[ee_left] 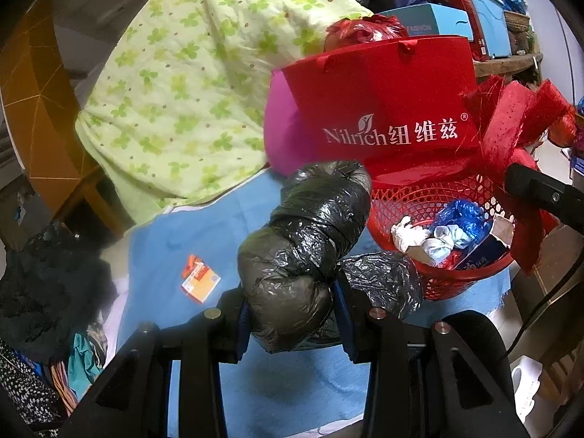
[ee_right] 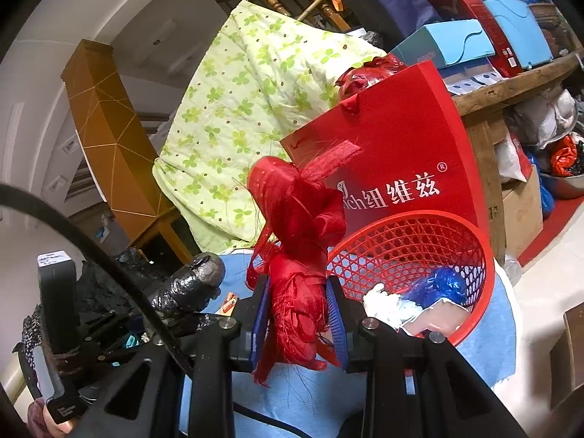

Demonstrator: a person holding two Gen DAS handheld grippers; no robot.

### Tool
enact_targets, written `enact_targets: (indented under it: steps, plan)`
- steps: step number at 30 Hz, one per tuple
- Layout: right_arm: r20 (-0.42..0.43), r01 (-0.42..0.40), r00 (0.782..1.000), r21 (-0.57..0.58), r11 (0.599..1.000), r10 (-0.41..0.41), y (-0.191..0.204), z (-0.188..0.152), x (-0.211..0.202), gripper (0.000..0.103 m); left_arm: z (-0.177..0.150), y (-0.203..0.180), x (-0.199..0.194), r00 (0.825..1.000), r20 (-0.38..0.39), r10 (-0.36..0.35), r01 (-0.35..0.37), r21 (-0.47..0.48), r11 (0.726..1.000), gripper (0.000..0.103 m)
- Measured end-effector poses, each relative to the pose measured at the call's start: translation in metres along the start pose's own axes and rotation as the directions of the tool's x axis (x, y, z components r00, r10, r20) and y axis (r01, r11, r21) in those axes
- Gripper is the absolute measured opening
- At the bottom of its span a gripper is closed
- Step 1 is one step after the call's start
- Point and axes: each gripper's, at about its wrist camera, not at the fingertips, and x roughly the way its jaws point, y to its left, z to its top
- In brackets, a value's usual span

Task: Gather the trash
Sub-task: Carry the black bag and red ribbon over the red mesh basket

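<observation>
1. the left gripper [ee_left: 292,325] is pinching a rolled-up black plastic trash bag [ee_left: 303,241] near its lower end, so the crinkled bundle sticks up and forward from between the blue pads. it seems held there to keep it clear of the blue cloth [ee_left: 204,226] below while it goes toward the basket.
2. the right gripper [ee_right: 299,323] is clamped on a wad of red mesh ribbon [ee_right: 295,241]. the frayed, glittery loops spill up past the fingers and loose threads hang below.
3. the red plastic basket [ee_right: 408,241] stands just ahead and right of both grippers, tipped so its mouth faces them, which i'd guess makes dropping things in easier. in it already lie white crumpled tissue [ee_left: 408,235], blue foil wrap [ee_left: 460,217] and a small carton, partly hidden.
4. the black bag looks glossy, wrinkled and tightly wound, with a looser tail beside the right finger.
5. left of the left gripper a small orange-and-white box [ee_left: 200,280] lies on the cloth, likely more trash.
6. behind the basket leans a red paper gift bag [ee_left: 383,109], and a green clover quilt [ee_left: 189,84] lies farther back.
</observation>
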Motion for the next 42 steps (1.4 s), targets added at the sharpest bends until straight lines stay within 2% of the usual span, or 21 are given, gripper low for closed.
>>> enact_targets:
  steps: [30,42]
  plan:
    - [0.025,0.076,0.997,0.015,0.997,-0.076,-0.010,0.011,-0.006,0.033,0.018,-0.019,0.016,0.998,0.010,-0.058,0.058,0.026,0.998,0.041]
    - [0.024,0.122,0.992,0.040,0.992,-0.123,-0.024,0.019,0.000,0.033,0.024,-0.025,0.028,0.994,0.008,-0.108,0.108,0.031,0.994,0.041]
